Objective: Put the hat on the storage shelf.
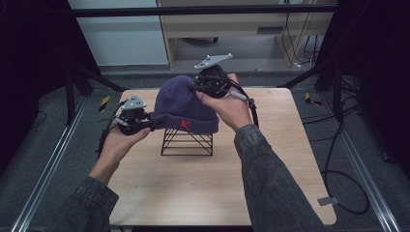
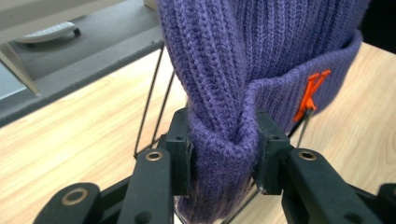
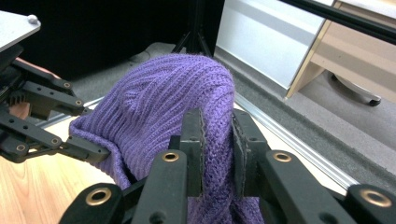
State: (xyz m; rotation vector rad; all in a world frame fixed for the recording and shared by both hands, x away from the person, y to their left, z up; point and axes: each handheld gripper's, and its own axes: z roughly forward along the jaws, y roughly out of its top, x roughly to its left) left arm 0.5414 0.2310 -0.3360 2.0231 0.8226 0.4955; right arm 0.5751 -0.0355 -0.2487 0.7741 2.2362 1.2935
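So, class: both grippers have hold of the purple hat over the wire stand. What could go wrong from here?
1. The hat sits over the light wire stand; lifting or tugging could drag or tip the stand.
2. The left gripper pinches a thick fold of the brim, the right gripper only a thin bit of knit near the top, which might slip out.
3. Pulling the two grips apart could stretch the knit.

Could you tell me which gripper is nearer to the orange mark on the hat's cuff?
Left. The left gripper pinches the cuff of the hat beside the orange mark; the right gripper pinches the crown, farther off.
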